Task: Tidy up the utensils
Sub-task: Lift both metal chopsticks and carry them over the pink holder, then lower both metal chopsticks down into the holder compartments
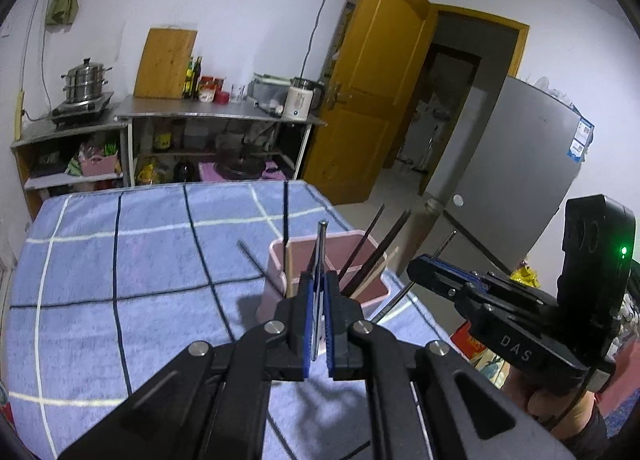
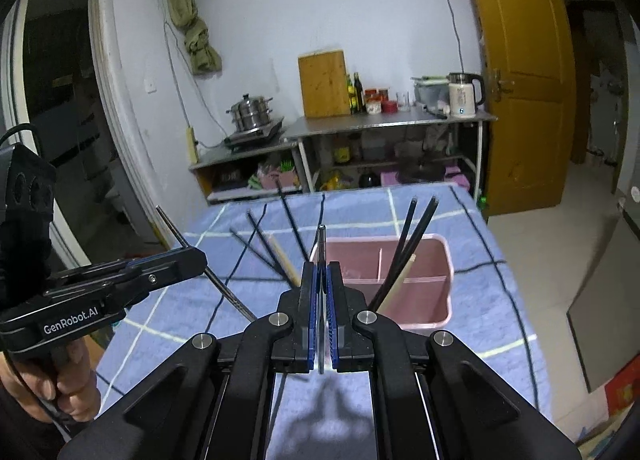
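Note:
A pink divided holder (image 1: pixel 352 244) (image 2: pixel 436 256) stands on a blue checked cloth (image 1: pixel 120 260) (image 2: pixel 420 203). Several black chopsticks (image 2: pixel 416 244) and a pale wooden one (image 2: pixel 400 280) lean in it. My left gripper (image 1: pixel 319 288) is shut on a metal chopstick (image 1: pixel 321 244) held upright just before the holder. It also shows in the right wrist view (image 2: pixel 196 256). My right gripper (image 2: pixel 321 280) is shut on another metal chopstick (image 2: pixel 321 244), level with the holder's left end. It shows at the right in the left wrist view (image 1: pixel 424 264), its chopstick (image 1: pixel 444 244) slanted.
More black chopsticks (image 2: pixel 268 248) fan out left of the holder's near corner. Behind the table stand steel shelves (image 1: pixel 220 115) with a steamer pot (image 1: pixel 86 79), bottles and a kettle (image 1: pixel 300 99). A yellow door (image 1: pixel 372 79) and a grey fridge (image 1: pixel 512 163) are to the right.

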{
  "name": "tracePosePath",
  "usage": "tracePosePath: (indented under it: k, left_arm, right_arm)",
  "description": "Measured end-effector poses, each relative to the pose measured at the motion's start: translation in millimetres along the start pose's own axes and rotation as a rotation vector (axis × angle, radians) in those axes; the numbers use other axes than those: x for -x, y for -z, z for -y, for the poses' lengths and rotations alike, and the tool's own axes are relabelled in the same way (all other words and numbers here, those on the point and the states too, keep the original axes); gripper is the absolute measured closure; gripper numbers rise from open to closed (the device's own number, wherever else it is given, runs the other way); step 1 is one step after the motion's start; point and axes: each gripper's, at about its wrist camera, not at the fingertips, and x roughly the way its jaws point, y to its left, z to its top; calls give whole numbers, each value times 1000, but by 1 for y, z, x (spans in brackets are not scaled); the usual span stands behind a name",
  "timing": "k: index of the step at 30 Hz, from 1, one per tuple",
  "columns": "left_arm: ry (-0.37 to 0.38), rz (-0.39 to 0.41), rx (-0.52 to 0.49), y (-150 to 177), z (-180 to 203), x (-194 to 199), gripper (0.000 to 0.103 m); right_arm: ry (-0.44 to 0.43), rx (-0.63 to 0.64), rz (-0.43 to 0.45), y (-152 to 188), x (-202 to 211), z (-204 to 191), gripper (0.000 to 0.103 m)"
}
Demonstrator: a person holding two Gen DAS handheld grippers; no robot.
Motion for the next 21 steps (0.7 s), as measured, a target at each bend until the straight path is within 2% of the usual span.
tracePosePath:
  k: [8, 21]
  left_arm:
    - [14, 46, 15, -21, 4, -9, 98]
    - [3, 38, 5, -29, 10, -34, 98]
  right_arm:
    - [0, -22, 66, -24, 0, 11, 98]
    - [10, -47, 86, -33, -14, 26, 98]
